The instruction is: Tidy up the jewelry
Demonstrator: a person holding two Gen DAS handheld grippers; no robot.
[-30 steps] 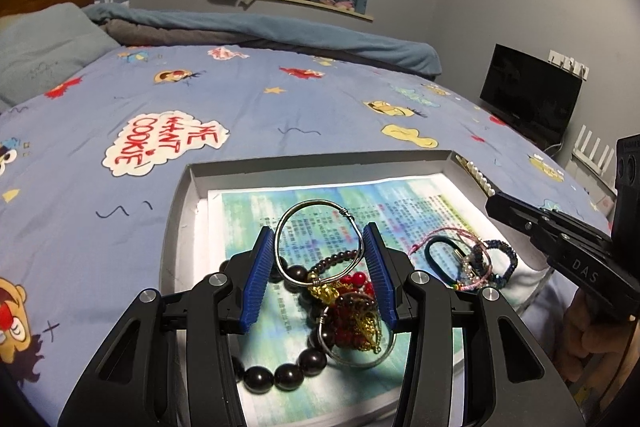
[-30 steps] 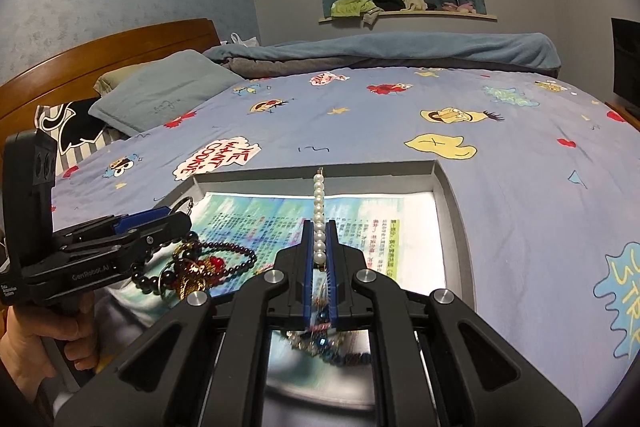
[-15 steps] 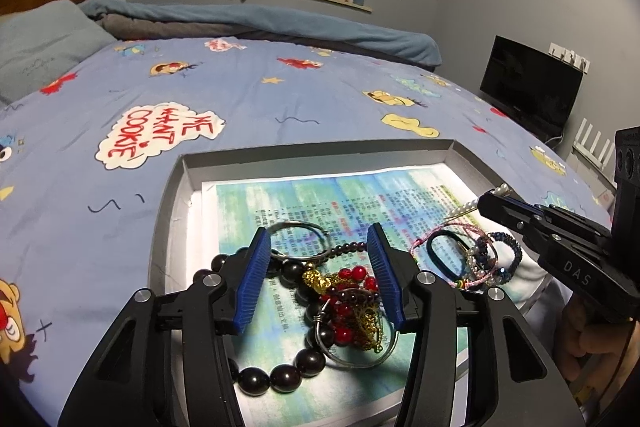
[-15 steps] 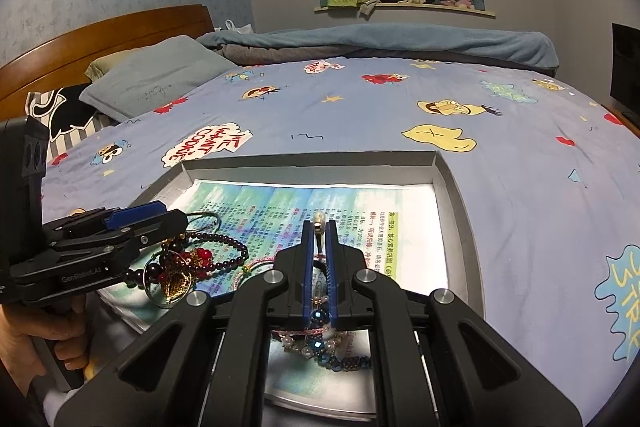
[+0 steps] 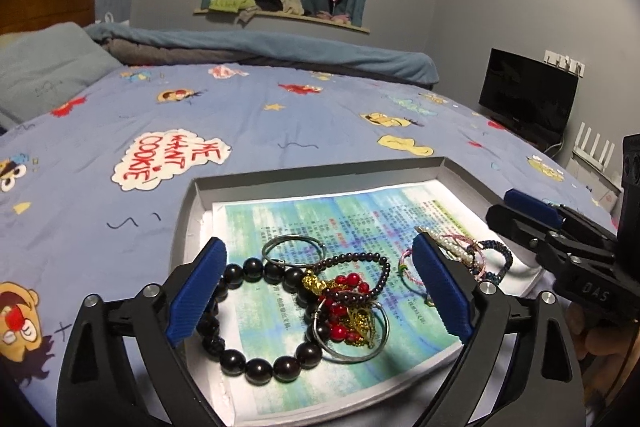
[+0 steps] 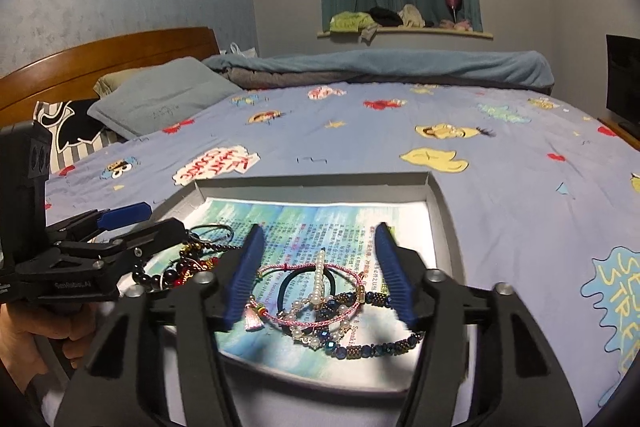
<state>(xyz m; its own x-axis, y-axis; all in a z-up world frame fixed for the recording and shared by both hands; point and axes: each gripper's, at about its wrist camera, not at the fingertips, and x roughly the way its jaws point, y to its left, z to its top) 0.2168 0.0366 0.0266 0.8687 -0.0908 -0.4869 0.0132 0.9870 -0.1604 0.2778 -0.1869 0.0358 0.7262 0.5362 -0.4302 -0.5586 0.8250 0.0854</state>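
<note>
Right wrist view: the right gripper (image 6: 320, 277) is hanging released, its blue pads spread wide over the pearl strand (image 6: 319, 277), which is lying across the black hair tie (image 6: 306, 287), pink cord bracelet (image 6: 308, 311) and blue beaded bracelet (image 6: 372, 343). At left, the left gripper (image 5: 316, 291) is also gaping, straddling the dark bead bracelet (image 5: 256, 315) and red-and-gold tangle (image 5: 346, 311). Everything is sitting on printed paper (image 6: 320, 227) inside the shallow grey box (image 6: 312, 183) on the blue bedsheet (image 6: 520, 167).
</note>
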